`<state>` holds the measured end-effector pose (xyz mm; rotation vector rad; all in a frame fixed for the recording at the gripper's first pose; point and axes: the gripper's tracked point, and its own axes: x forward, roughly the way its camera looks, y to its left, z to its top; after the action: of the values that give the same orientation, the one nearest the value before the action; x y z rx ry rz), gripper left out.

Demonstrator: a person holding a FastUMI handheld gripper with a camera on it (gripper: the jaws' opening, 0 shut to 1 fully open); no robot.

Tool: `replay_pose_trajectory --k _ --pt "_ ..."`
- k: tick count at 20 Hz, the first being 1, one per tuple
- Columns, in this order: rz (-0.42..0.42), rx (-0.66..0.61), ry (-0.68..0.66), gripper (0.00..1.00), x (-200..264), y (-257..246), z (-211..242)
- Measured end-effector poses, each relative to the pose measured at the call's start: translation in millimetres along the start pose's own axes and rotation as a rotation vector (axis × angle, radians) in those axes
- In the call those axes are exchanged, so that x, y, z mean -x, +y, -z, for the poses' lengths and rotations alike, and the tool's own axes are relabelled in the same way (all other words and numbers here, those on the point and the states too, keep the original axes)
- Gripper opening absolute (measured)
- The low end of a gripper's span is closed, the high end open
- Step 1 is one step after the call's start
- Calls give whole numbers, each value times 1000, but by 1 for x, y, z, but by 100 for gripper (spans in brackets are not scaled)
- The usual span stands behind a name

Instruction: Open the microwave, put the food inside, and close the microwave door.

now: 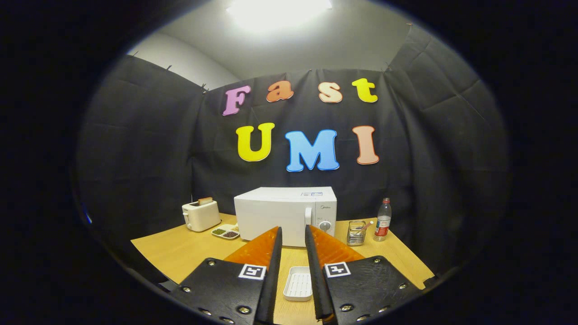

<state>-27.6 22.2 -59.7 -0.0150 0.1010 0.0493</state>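
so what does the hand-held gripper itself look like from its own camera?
The hand-held gripper has two long tapered fingers with ribbed faces, running forward to narrow tips. Each is bolted to a flat black textured plate with silver screw heads along its edges. Each plate carries a square black-and-white fiducial marker near its inner corner. No cables visible.

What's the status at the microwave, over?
Fingers open, holding nothing. Microwave shut, beyond them. White tray on table between fingers.
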Motion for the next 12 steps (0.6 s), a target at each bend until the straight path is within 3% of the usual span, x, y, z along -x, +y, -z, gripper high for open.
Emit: replay_pose_trajectory --k 2,3,4,7,12 --pt "8 63 -20 58 2 -1 -5" --pt "24 85 -29 80 1 -5 -10" --pt "38 91 -40 87 1 -7 -14" --pt "59 66 -56 96 3 -5 -18" --pt "57 53 -69 95 9 -4 -22"
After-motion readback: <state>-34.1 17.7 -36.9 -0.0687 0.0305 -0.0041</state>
